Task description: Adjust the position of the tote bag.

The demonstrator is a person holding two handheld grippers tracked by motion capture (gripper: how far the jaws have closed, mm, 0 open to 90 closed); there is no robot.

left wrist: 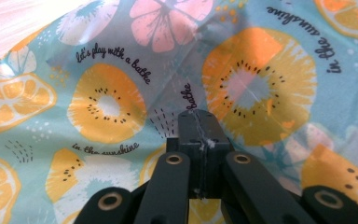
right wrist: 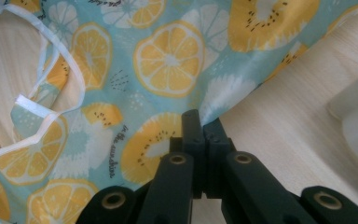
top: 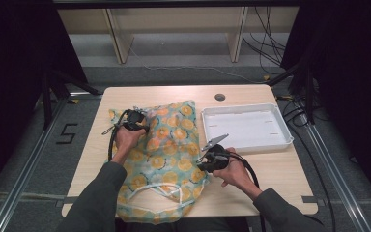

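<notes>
A light blue fabric bag [top: 169, 145] printed with orange fruit slices lies spread over the left half of the wooden table [top: 275, 171]. My left gripper [top: 136, 117] sits at its far left part. In the left gripper view the jaws [left wrist: 196, 114] are pressed together, and creases in the bag [left wrist: 107, 102] run into their tip. My right gripper [top: 202, 162] is at the bag's right edge. Its jaws [right wrist: 198, 116] are shut where the edge of the bag [right wrist: 168, 60] draws to a point. White drawstrings [top: 164, 191] lie at the bag's near end.
A shallow white tray [top: 246, 107] stands at the back right of the table, close to my right hand. A small round hole [top: 220, 96] is in the tabletop behind it. Bare wood shows to the right of the bag and along the near right edge.
</notes>
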